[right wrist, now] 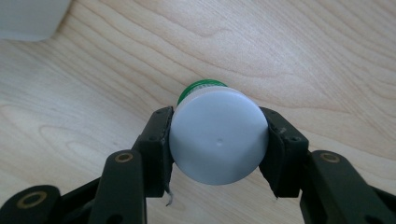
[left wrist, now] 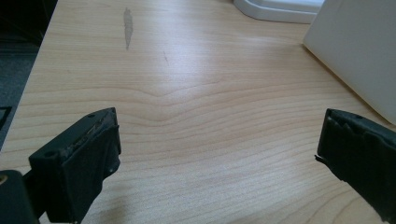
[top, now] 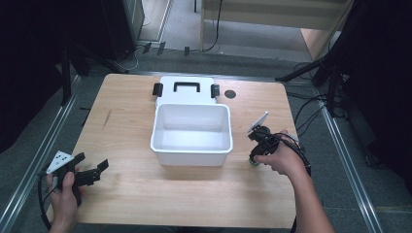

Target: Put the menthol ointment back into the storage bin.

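Note:
A small round container with a white cap (right wrist: 218, 137) and a green band (right wrist: 198, 87) stands on the wooden table (right wrist: 303, 56). My right gripper (right wrist: 218, 140) is shut on it, one black pad pressing on each side of the cap. From above, this gripper (top: 255, 159) points down at the table to the right of the white bin (top: 192, 154), with a hand around it. My left gripper (top: 99, 170) rests at the table's front left, held by the other hand. In its own view the left gripper (left wrist: 217, 140) stands open over bare wood with nothing between the jaws.
The open white bin sits mid-table, and its white lid (top: 184, 90) with a black handle and latches lies behind it. A dark round hole (top: 230, 94) marks the tabletop at the back right. The bin's wall (left wrist: 359, 51) rises right of the left gripper.

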